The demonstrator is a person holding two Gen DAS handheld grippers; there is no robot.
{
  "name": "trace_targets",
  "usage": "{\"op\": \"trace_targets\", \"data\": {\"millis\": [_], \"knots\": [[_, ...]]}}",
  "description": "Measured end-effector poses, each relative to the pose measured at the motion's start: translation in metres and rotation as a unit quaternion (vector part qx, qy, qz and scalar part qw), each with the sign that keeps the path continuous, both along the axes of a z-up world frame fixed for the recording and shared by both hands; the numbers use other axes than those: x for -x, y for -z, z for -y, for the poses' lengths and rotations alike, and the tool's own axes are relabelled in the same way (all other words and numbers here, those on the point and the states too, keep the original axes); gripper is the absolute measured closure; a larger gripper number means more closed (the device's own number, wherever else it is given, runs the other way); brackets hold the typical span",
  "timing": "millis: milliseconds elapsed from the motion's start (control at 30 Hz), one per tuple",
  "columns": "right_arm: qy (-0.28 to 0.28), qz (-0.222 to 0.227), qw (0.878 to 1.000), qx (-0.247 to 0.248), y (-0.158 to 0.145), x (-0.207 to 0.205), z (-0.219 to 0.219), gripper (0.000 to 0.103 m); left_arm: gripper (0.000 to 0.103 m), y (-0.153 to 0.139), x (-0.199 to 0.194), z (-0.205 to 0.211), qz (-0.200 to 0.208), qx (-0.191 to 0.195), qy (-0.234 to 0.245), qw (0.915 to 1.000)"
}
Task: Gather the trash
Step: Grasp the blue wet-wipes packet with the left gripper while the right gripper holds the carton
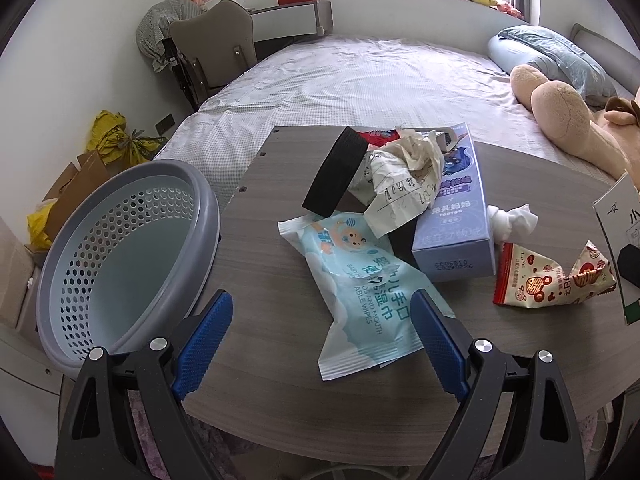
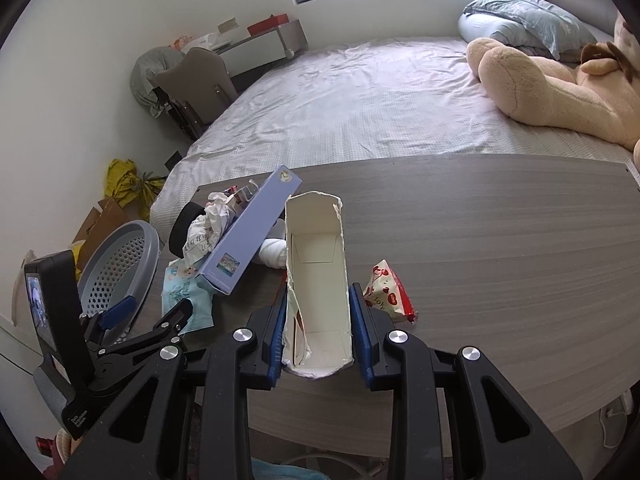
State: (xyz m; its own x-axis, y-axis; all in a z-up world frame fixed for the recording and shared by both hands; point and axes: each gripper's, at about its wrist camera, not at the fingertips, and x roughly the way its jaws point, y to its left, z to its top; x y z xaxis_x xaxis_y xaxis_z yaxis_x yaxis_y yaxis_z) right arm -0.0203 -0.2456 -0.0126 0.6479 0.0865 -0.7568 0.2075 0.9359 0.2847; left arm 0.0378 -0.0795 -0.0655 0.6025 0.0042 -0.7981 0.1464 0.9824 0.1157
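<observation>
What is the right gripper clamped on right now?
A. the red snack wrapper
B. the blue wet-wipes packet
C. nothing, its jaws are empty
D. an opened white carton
D: in the right wrist view, the right gripper has both blue pads pressed against the sides of the opened white carton, with the red snack wrapper lying on the table behind it.

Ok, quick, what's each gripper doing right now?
Left gripper: open, empty, over the wet wipes packet.
Right gripper: shut on the torn-open white carton.
</observation>
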Motion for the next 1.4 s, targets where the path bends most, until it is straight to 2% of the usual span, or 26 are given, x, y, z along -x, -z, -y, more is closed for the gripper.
{"op": "trace_targets", "data": {"millis": [700, 1133, 1400], "knots": [[-0.011, -0.012, 1.000, -0.014, 0.018, -0.002, -0.010, 0.074, 0.017, 0.005, -0.010, -0.044, -0.007, -0.004, -0.044, 0.9990], [-0.011, -0.006, 1.000, -0.026, 0.024, 0.001, -0.002, 0.074, 0.017, -0.019, -0.002, -0.050, -0.012, 0.045, -0.035, 0.9983], [-0.010, -0.007, 1.000, -0.028, 0.026, 0.001, -0.001, 0.074, 0.017, -0.016, -0.021, -0.036, -0.016, 0.038, -0.023, 0.9989]]}}
